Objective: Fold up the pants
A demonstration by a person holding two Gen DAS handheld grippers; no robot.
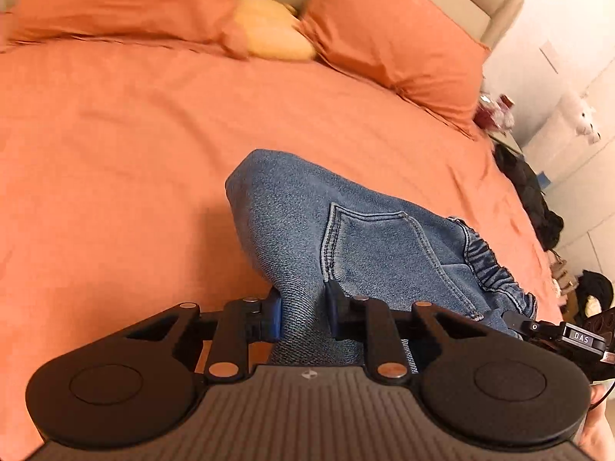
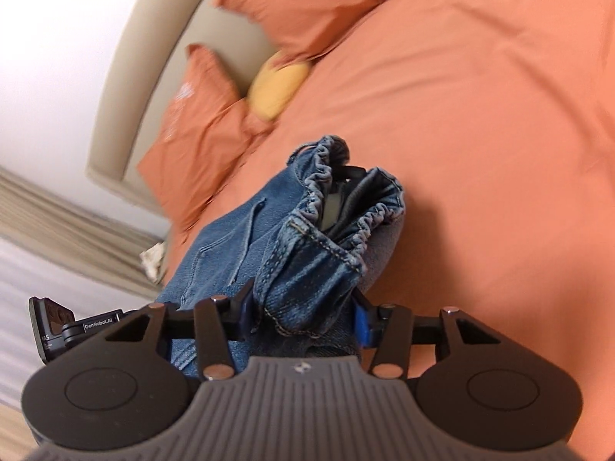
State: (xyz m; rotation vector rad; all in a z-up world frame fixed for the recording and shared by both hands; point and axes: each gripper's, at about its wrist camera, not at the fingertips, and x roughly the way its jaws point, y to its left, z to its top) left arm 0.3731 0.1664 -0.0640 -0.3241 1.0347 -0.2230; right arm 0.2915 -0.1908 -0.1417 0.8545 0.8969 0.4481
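Legible markings: in the right wrist view, a black module (image 2: 96,324) at the lower left carries the white text "GenRobot.AI"; beside it a partial "AS" is readable. In the left wrist view, a black module (image 1: 581,337) at the right edge carries the letters "DAS". A small round emblem sits on each ribbed grey housing; its detail cannot be read.

Task item: the pants (image 1: 346,238) are blue denim with a mottled, washed surface. They are held bunched above the bed (image 1: 115,153), between the two claws. A patch pocket (image 1: 376,246) with double contrast stitching faces the left wrist camera. The elastic waistband (image 2: 326,176) is gathered into tight ruffles and gapes open toward the right wrist camera, exposing a darker inner face and a pale label whose text is too small to read.

Claw state: the left claw (image 1: 303,311) is closed on a fold of the denim, blue pads pressing both sides. The right claw (image 2: 303,313) is closed on a thick bunch of denim near the waistband, its blue pads set wider by the fabric bulk.

Materials: the claw linkages are matte black with round metal pivot pins. The bed cover is orange woven fabric with soft creases. Two matching orange pillows (image 1: 403,30) lie at the beige padded headboard (image 2: 153,57), with a blurred yellow soft object (image 1: 273,30) between them.
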